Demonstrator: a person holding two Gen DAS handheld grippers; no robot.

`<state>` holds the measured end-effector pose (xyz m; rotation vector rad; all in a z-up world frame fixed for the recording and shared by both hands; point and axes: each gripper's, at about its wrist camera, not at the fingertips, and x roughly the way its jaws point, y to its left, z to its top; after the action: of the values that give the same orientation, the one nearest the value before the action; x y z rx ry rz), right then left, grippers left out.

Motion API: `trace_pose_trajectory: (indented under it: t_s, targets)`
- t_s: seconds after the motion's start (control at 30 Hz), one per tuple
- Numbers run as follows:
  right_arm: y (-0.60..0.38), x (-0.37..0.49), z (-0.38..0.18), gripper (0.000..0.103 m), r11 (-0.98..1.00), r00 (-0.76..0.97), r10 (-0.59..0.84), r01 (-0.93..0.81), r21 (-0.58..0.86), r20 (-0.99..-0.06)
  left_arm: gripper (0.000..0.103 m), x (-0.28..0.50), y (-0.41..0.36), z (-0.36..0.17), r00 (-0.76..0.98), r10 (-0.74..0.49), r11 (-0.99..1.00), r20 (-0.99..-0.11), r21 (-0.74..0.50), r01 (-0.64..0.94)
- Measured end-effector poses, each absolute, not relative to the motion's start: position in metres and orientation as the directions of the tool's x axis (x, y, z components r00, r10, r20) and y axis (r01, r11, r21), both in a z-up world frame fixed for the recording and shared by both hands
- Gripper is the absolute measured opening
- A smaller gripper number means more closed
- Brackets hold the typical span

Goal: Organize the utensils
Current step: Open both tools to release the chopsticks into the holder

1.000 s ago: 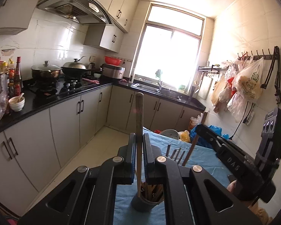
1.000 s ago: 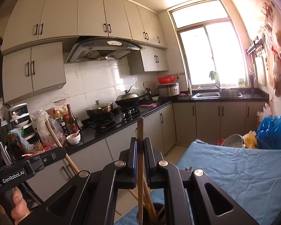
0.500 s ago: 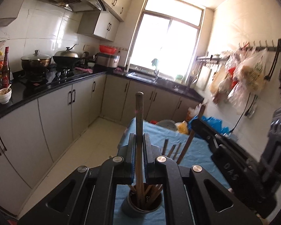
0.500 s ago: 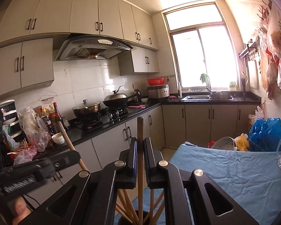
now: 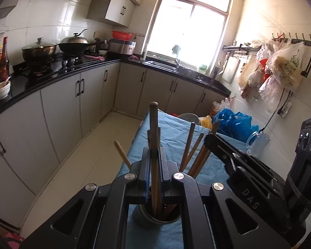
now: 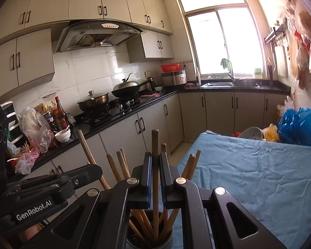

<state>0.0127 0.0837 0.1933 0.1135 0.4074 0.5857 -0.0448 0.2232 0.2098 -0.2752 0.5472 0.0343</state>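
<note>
Nearest the left wrist camera, the left gripper (image 5: 154, 173) is holding its jaws clamped on one upright wooden chopstick (image 5: 154, 145), whose lower end is reaching down into the grey metal holder (image 5: 155, 215) standing on the blue cloth (image 5: 176, 130) that is covering the counter. In the right wrist view, the right gripper (image 6: 154, 176) is doing the same, its jaws pressing on a second darker chopstick (image 6: 155, 155) that is dipping into the same holder (image 6: 134, 238), where several other chopsticks (image 6: 118, 166) are already leaning outward in a loose fan. The two grippers are working just beside each other over the holder, each showing in the other's view as a black body at the frame edge. Judging by this, the step in hand is the placing of both sticks into the holder, and it is nearly complete; whether their tips are touching the bottom is hidden. The next move is probably calling for both jaws to part gently and the grippers to lift straight up, so that neither is snagging the leaning sticks or tipping the holder. Farther off, a clear glass mug (image 5: 258, 143) is standing near the wall, and beyond it blue plastic bags (image 5: 234, 122) and the kitchen cabinets (image 5: 72, 103) are filling the background.
</note>
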Motion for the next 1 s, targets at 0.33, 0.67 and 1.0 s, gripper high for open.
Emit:
trace_pose_trajectory:
  t_s: [0.33, 0.67, 1.0]
  targets:
    - [0.042, 0.000, 0.198, 0.038, 0.803, 0.756, 0.593, -0.526, 0.282, -0.277, 0.019, -0.095, 0.225, 0.227, 0.869, 0.078, 0.938, -0.489, -0.260, -0.231]
    - [-0.012, 0.000, 0.176, 0.047, 0.816, 0.767, 0.560, -0.445, 0.368, -0.314, 0.052, -0.112, 0.166, 0.233, 0.884, 0.168, 0.957, -0.435, -0.143, -0.253]
    - [-0.054, -0.017, 0.150, 0.055, 0.881, 0.796, 0.451, -0.323, 0.346, -0.403, 0.092, -0.130, 0.154, 0.236, 0.891, 0.281, 0.909, -0.356, -0.198, -0.366]
